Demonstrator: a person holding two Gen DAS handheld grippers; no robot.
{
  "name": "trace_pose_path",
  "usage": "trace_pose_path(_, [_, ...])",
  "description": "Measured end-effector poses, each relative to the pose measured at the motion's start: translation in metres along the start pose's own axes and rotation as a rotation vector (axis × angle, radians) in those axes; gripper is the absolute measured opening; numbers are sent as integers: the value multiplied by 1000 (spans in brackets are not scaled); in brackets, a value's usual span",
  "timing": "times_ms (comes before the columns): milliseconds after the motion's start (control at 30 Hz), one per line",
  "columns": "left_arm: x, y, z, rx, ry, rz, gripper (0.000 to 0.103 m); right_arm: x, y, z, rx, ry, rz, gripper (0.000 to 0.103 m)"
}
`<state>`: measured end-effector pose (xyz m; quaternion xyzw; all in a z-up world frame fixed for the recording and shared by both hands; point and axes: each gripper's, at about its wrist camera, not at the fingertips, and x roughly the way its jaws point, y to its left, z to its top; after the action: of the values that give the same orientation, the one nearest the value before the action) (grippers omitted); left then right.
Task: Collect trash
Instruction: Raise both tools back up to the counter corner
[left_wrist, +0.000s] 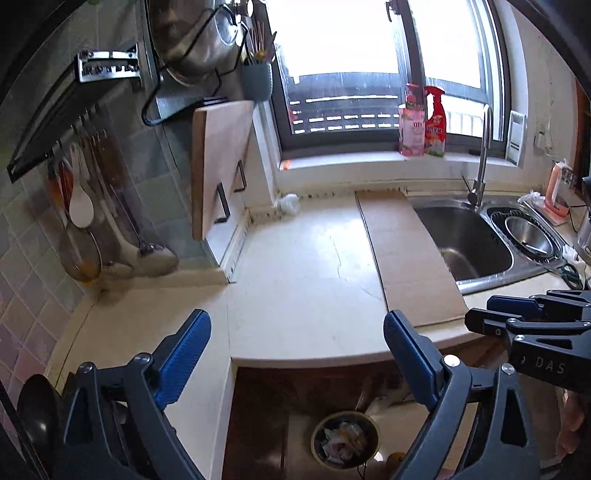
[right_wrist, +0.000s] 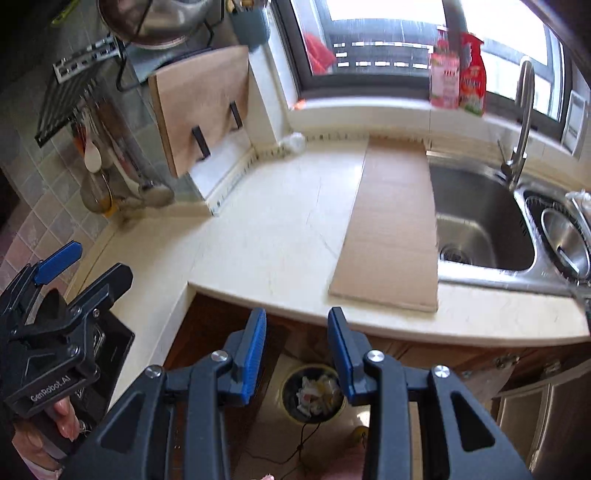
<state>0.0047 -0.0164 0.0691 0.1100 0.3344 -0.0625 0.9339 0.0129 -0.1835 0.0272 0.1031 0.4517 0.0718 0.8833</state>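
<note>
A round trash bin (left_wrist: 345, 435) holding crumpled wrappers stands on the floor below the counter edge; it also shows in the right wrist view (right_wrist: 314, 393). A crumpled white scrap (left_wrist: 288, 204) lies in the back corner of the counter, also in the right wrist view (right_wrist: 293, 142). My left gripper (left_wrist: 297, 338) is open and empty above the counter's front edge. My right gripper (right_wrist: 297, 330) is open, jaws a moderate gap apart, empty, above the bin. Each gripper shows in the other's view, the right one (left_wrist: 480, 314) and the left one (right_wrist: 92, 266).
A flat cardboard sheet (left_wrist: 406, 254) lies on the cream countertop (left_wrist: 303, 273) next to the steel sink (left_wrist: 465, 236) with its faucet (left_wrist: 482, 162). A wooden cutting board (left_wrist: 218, 162) leans at the left. Utensils (left_wrist: 85, 206) hang on the tiled wall. Two bottles (left_wrist: 424, 122) stand on the windowsill.
</note>
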Motion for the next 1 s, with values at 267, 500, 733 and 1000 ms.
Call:
trace_pose_path(267, [8, 6, 42, -46, -68, 86, 100, -13, -19, 55, -38, -96, 26, 35])
trace_pose_path(500, [68, -4, 89, -62, -58, 167, 100, 22, -43, 120, -112, -111, 103, 35])
trace_pose_path(733, [150, -7, 145, -102, 7, 221, 101, 84, -67, 192, -192, -59, 148, 35])
trace_pose_path(1000, [242, 8, 190, -137, 54, 336, 101, 172, -91, 272, -224, 2, 196, 35])
